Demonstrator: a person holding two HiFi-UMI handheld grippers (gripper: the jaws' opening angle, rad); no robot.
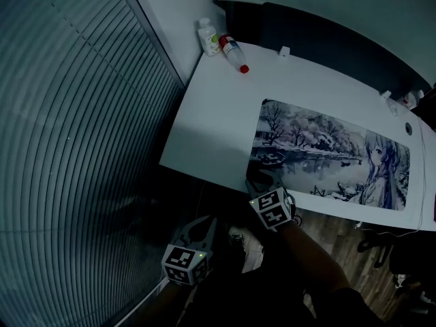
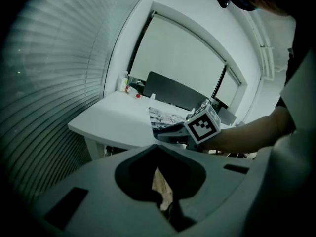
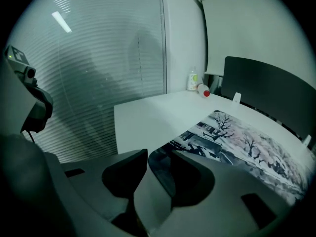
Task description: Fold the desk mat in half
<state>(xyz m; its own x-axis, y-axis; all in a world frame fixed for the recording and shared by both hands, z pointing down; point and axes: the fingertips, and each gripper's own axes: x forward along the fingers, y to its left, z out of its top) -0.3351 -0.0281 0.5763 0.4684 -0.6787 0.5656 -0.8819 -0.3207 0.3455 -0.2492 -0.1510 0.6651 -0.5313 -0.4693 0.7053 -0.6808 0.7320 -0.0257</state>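
Unfolded desk mat (image 1: pixel 334 157) flat on the white worktop (image 1: pixel 218 107), grippers at its near edge.
Head view: the right gripper (image 1: pixel 264 184) is at the mat's near-left corner; the left gripper (image 1: pixel 206 229) hangs off the worktop; bare worktop lies beyond the fingers. Left gripper view: fingers (image 2: pixel 84 181) together, empty. Right gripper view: fingers (image 3: pixel 232 181) apart around the corner, unclamped; a shallow bite would likely slip.

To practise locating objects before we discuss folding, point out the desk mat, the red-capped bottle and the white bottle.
desk mat (image 1: pixel 320 148), head view, middle of its printed picture.
red-capped bottle (image 1: pixel 233 52), head view, its body.
white bottle (image 1: pixel 208 38), head view, its labelled side.
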